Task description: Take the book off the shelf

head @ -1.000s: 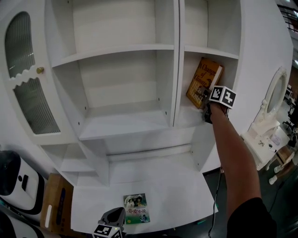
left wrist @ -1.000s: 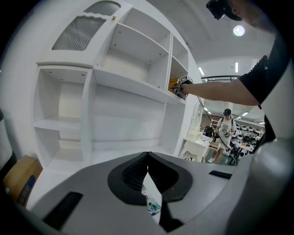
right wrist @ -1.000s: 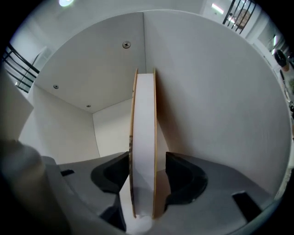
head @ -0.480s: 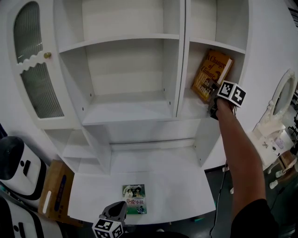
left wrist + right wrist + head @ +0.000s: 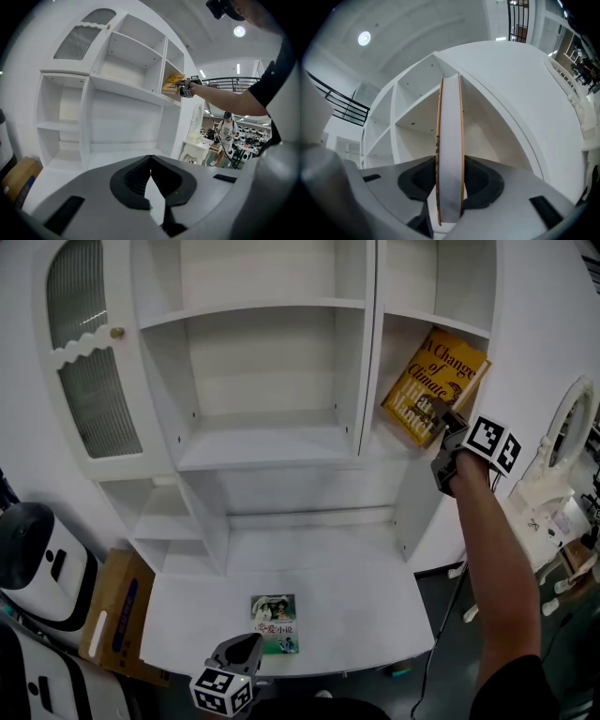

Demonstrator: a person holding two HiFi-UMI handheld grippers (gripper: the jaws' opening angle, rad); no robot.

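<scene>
Below the shelf unit (image 5: pixel 272 442), at the front edge of the tabletop (image 5: pixel 361 606): left claw (image 5: pixel 246 649) shut, empty, idle. Right claw (image 5: pixel 448 432) has just closed on the book (image 5: pixel 433 381), now tilted and drawn partway out of the unit's right compartment. Extraction begun, book not clear yet.

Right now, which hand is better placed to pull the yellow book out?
Right: the right gripper has just closed its jaws on the yellow book, tilted in the shelf; the left gripper sits low over the desk, far away.
</scene>
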